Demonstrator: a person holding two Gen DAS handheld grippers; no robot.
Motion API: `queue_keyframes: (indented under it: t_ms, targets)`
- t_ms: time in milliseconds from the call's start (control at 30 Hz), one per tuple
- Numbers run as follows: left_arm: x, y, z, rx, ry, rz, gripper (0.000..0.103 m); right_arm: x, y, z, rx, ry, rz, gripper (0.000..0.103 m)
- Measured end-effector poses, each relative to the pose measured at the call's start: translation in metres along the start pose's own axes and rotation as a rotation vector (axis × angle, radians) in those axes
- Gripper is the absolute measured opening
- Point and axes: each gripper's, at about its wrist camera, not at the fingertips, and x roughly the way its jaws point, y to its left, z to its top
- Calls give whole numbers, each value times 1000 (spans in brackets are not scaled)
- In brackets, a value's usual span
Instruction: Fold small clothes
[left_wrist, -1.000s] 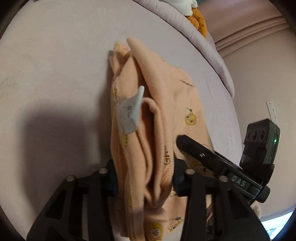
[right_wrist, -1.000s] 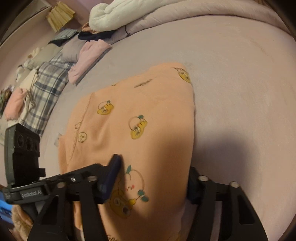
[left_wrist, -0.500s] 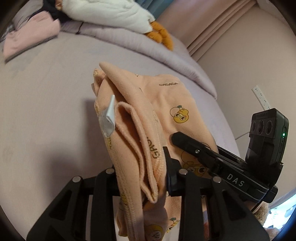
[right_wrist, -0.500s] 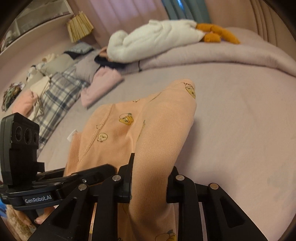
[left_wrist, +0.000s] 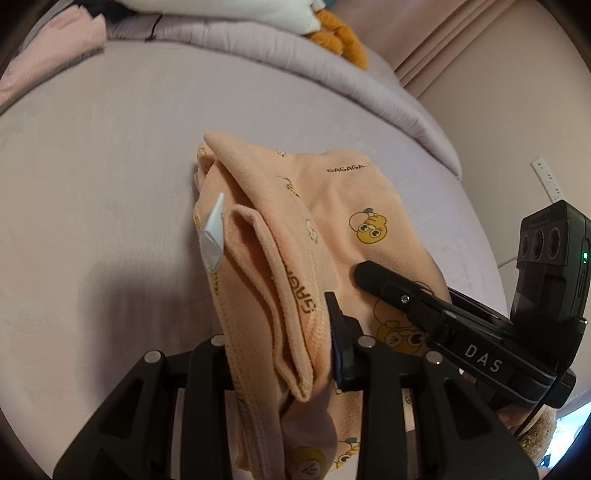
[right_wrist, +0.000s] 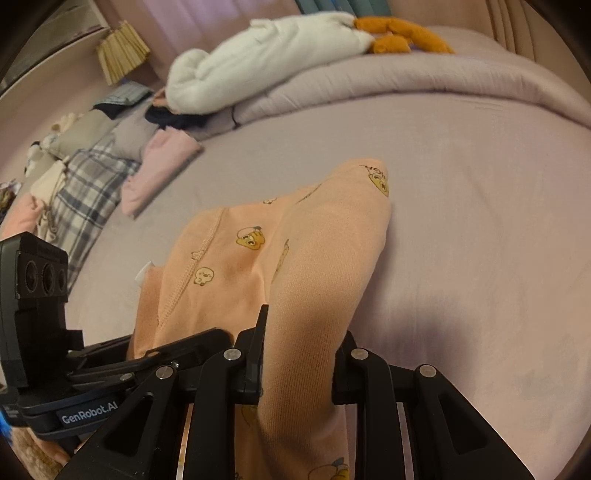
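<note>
A small peach garment (left_wrist: 332, 206) printed with yellow cartoon ducks lies partly on the lilac bed sheet (left_wrist: 110, 166). It also shows in the right wrist view (right_wrist: 258, 251). My left gripper (left_wrist: 280, 354) is shut on its near left edge, where bunched hems and a white label (left_wrist: 213, 236) stand up. My right gripper (right_wrist: 299, 354) is shut on the near right edge, which is raised off the sheet. The right gripper's black finger (left_wrist: 391, 284) rests over the cloth in the left wrist view. The left gripper's body (right_wrist: 40, 295) shows in the right wrist view.
A rolled lilac duvet (right_wrist: 406, 81) with a white and orange plush toy (right_wrist: 280, 55) lies at the far end of the bed. Folded pink cloth (right_wrist: 159, 166), a plaid garment (right_wrist: 88, 195) and other clothes sit at the far left. A wall (left_wrist: 517, 110) is on the right.
Both grippers closed on the garment's near edge and lifted it. The cameras have tilted up, so more of the far bed shows.
</note>
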Motion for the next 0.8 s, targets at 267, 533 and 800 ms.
queue_keyframes:
  t_ms: [267, 533, 800]
  targets:
    - [12, 2, -2, -26, 25, 28, 38, 8, -1, -4, 15, 21, -23, 25]
    - [3, -4, -6, -3, 14, 159, 73, 8, -2, -7, 15, 46, -101, 41]
    - [-43, -19, -10, 28, -93, 228, 93, -33, 3, -11, -12, -39, -172, 68]
